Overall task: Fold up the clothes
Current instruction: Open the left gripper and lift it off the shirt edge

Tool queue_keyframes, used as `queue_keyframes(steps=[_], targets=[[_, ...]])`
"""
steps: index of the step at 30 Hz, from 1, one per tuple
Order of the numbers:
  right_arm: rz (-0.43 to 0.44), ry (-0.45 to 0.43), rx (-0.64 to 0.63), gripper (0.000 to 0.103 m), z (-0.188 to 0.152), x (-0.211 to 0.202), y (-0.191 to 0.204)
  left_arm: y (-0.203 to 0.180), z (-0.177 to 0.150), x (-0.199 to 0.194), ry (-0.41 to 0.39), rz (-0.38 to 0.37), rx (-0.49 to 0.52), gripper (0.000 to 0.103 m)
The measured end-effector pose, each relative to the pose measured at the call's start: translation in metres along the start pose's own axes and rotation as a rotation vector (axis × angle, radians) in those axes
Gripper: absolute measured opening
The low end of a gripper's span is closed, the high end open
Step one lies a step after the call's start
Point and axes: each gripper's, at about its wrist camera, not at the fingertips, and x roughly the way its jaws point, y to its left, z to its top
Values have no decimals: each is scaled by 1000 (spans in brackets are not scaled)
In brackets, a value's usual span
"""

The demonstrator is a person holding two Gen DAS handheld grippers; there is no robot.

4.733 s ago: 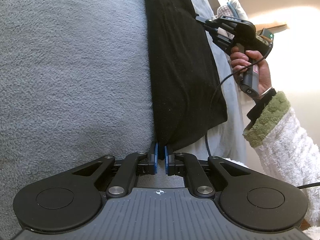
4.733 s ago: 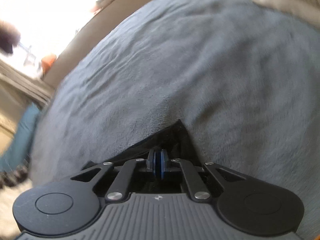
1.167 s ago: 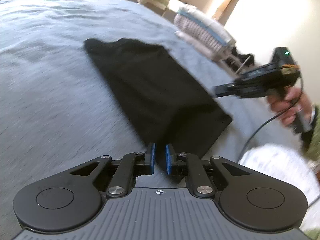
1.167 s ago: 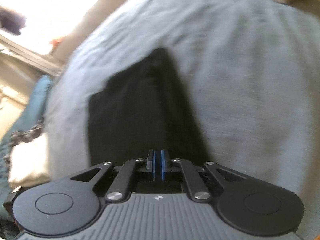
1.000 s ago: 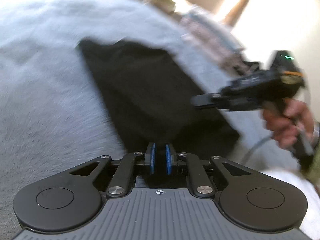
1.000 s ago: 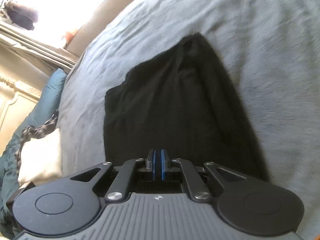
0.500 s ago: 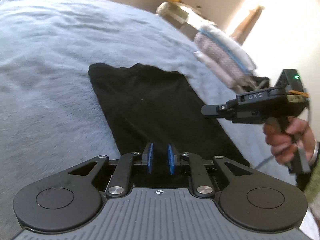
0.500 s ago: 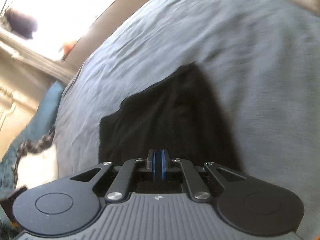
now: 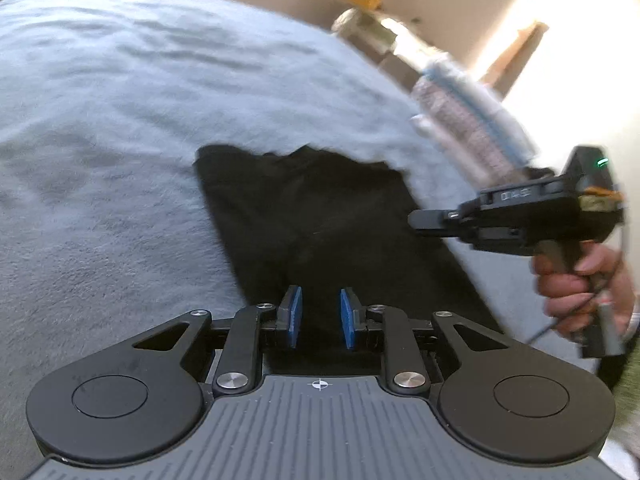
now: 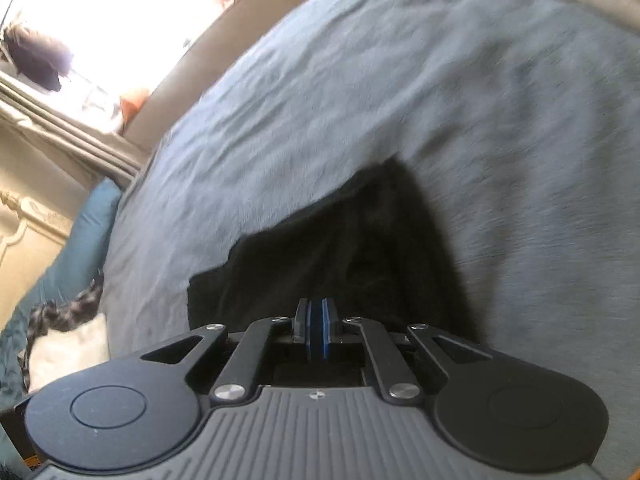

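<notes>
A black garment (image 9: 320, 216) lies flat as a long folded strip on the grey blanket (image 9: 120, 120) of a bed. My left gripper (image 9: 320, 316) hovers over its near end, jaws apart with a clear gap and nothing between the blue pads (image 9: 295, 316). In the left wrist view my right gripper (image 9: 424, 220), held by a hand (image 9: 576, 280), hangs above the strip's right edge, carrying nothing. In its own view the right gripper (image 10: 316, 328) has its pads pressed together with no cloth in them, over the garment (image 10: 360, 248).
Folded striped and white laundry (image 9: 468, 120) is stacked past the bed's far right edge, with boxes behind. In the right wrist view a teal pillow (image 10: 80, 240), a patterned cloth (image 10: 60, 312) and a bright window (image 10: 100, 20) lie left. Grey blanket (image 10: 360, 100) surrounds the garment.
Both grippers let go of the garment's corners earlier. Over the last second the left jaws have spread wider, and both grippers have drifted sideways over the lying strip.
</notes>
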Motion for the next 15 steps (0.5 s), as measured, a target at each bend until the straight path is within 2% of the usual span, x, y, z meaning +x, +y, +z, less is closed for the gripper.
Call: queue_keyframes(steps=[3, 4, 5, 6, 7, 10, 12, 15], targets=[[-22, -50, 109, 1, 10, -1, -26, 21, 1, -12, -16, -37, -80, 17], [-24, -69, 117, 4, 12, -5, -29, 20, 2, -21, -35, -16, -57, 20], [-22, -88, 113, 5, 14, -11, -28, 17, 4, -30, -61, 9, -27, 29], [-21, -107, 108, 5, 17, -17, -28, 15, 7, -35, -84, 21, -5, 34], [1, -109, 98, 5, 18, -19, -24, 14, 12, -35, -93, 12, 3, 34], [109, -47, 66, 6, 24, -5, -4, 11, 28, -16, -85, -4, -5, 34], [117, 22, 23, 6, 31, 19, 8, 12, 37, 0, -82, 3, -19, 34], [55, 12, 57, 5, 37, 40, -2, 31, 46, 16, -96, 37, -87, 31]])
